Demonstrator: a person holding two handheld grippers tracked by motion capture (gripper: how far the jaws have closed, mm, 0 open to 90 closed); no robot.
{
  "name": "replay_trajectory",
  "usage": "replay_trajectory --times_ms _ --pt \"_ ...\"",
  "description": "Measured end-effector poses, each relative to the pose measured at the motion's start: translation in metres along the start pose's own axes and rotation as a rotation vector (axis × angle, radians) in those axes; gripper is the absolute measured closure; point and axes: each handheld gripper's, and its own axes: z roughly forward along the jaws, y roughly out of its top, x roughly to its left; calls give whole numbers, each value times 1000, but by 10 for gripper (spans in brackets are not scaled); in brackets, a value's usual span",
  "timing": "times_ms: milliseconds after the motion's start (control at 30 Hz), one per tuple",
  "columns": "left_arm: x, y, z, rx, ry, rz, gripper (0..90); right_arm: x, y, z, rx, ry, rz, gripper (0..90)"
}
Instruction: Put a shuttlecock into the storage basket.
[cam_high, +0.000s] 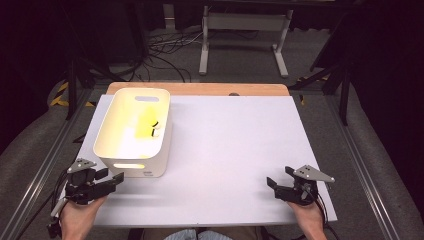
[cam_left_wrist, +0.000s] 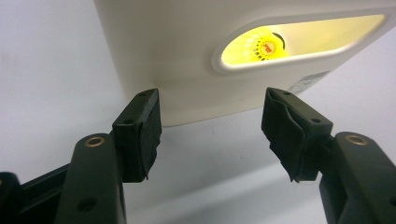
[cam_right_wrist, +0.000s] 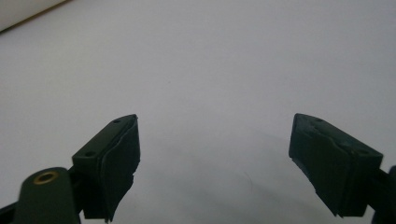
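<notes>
High view: we see cream plastic bin (cam_high: 134, 131) w/ handle slots at desk (cam_high: 235, 150) left; looks light, stiff, slick. Left gripper (cam_high: 111, 183) wide beside it, right gripper (cam_high: 274, 186) wide; grab at handle slot (cam_left_wrist: 299, 39).

Looking along your right gripper (cam_right_wrist: 212, 163), you see its two black jaws rising from the bottom edge, standing wide apart with nothing between them. Each jaw carries a dark pad (cam_right_wrist: 119, 163), its edges a little ragged. A brass-coloured rivet (cam_right_wrist: 45, 177) sits on the arm of the jaw at the left. Beneath and ahead of the jaws lies the white table surface (cam_right_wrist: 224, 70). Far ahead and off to the left, a pale strip (cam_right_wrist: 23, 11) cuts the corner; what it is cannot be told.
</notes>
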Motion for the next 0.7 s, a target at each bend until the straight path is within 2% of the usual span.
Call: replay_trajectory --times_ms 500,700 --pt "-9 -11 3 -91 -22 26 345 4 -3 -9 -17 25 3 158" --pt "-11 -15 7 -95 -26 51 333 6 -3 -11 -21 27 3 158"
